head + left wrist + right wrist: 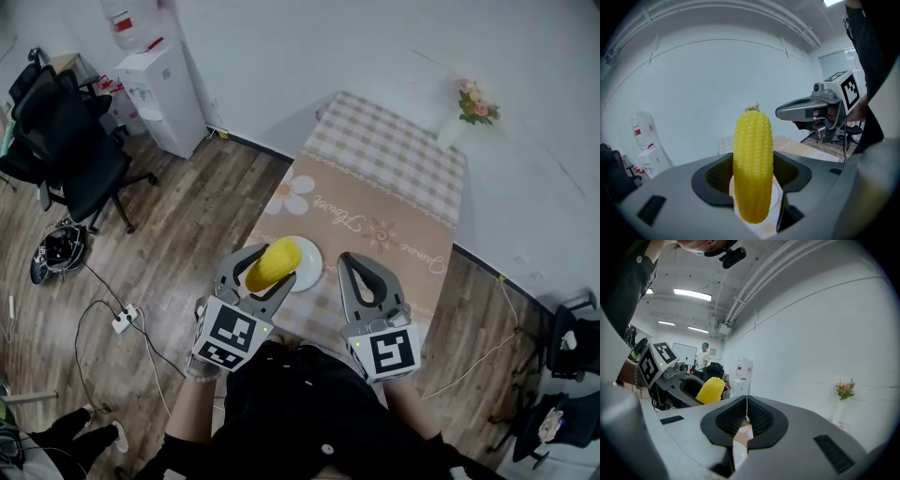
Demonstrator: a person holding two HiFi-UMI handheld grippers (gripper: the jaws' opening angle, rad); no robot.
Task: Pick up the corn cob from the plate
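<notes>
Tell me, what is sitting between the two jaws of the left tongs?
A yellow corn cob, standing upright and clamped between the jaws of the left tongs. The left gripper view shows it best.

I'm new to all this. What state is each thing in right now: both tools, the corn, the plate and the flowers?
Left tool: shut on the corn cob.
Corn cob: gripped around its middle, upright, lifted.
Right tool: shut, empty.
Plate: on the table, bare where it shows.
Flowers: upright at the table's far corner.
</notes>
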